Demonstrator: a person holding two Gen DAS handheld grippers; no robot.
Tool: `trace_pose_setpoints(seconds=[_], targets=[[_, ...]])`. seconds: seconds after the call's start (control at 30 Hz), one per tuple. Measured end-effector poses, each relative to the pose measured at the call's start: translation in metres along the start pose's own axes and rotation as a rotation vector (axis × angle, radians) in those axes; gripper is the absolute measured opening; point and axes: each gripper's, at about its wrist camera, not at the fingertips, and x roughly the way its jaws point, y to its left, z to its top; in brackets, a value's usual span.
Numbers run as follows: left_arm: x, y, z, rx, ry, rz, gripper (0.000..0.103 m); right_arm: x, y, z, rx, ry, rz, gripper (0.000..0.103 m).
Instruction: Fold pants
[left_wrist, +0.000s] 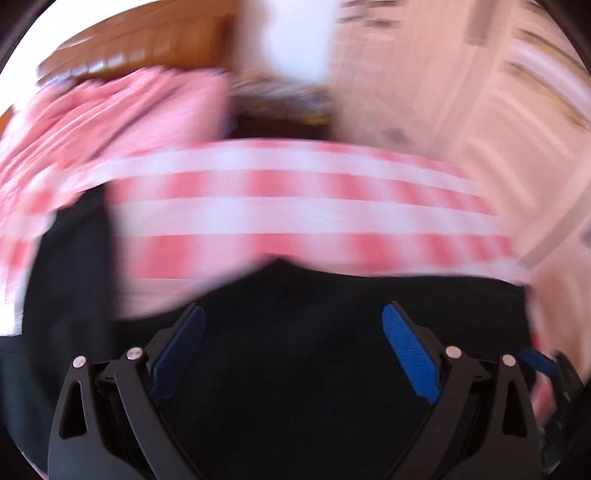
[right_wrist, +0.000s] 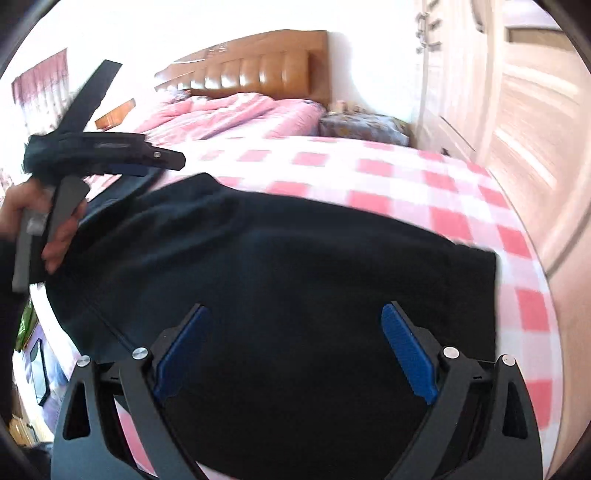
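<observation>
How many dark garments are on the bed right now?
1: the dark pants lie spread on the checked sheet, below both grippers. Anything under the pink quilt stays hidden.

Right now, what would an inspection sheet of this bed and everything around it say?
Surface: bed with a pink-and-white checked sheet.
Job's things: dark pants lying spread on the sheet, edges fairly straight.
Clutter: crumpled pink quilt and a patterned pillow near the headboard.
Grippers: left tool open, empty; right tool open, empty, above the pants.
Cables: nothing seen.
Surroundings: pale wooden wardrobe, pink curtain, a hand holding the left tool.
</observation>
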Motion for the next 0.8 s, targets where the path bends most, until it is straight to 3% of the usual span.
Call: trace_pose_setpoints(seconds=[0.13, 0.2, 0.3, 0.37, 0.47, 0.57, 0.63, 0.67, 0.7, 0.8], targets=[[0.031, 0.079, 0.032, -0.096, 0.123, 0.151, 0.092, 0.012, 0.028, 0.011, -0.022, -0.022, 0.07, 0.091], [0.045, 0.105, 0.04, -0.123, 0.166, 0.15, 0.077, 0.014, 0.037, 0.012, -0.028, -0.013, 0.091, 0.091], [0.058, 0.132, 0.051, -0.157, 0.177, 0.131, 0.076, 0.032, 0.054, 0.014, -0.028, 0.014, 0.115, 0.091], [0.067, 0.148, 0.058, -0.185, 0.171, 0.171, 0.076, 0.039, 0.054, 0.014, -0.028, 0.03, 0.12, 0.091], [0.084, 0.16, 0.062, -0.223, 0.197, 0.176, 0.056, 0.045, 0.055, 0.006, -0.019, 0.049, 0.119, 0.091], [0.089, 0.16, 0.065, -0.211, 0.165, 0.193, 0.055, 0.051, 0.048, 0.002, 0.012, 0.062, 0.124, 0.091], [0.09, 0.161, 0.067, -0.205, 0.154, 0.215, 0.045, 0.054, 0.043, 0.0, 0.039, 0.07, 0.127, 0.091], [0.09, 0.161, 0.066, -0.186, 0.156, 0.263, 0.02, 0.055, 0.04, 0.0, 0.053, 0.074, 0.131, 0.091], [0.089, 0.16, 0.064, -0.167, 0.156, 0.302, 0.013, 0.055, 0.037, -0.001, 0.071, 0.078, 0.137, 0.091], [0.08, 0.165, 0.058, -0.173, 0.13, 0.27, 0.01, 0.055, 0.031, -0.001, 0.103, 0.081, 0.148, 0.091]])
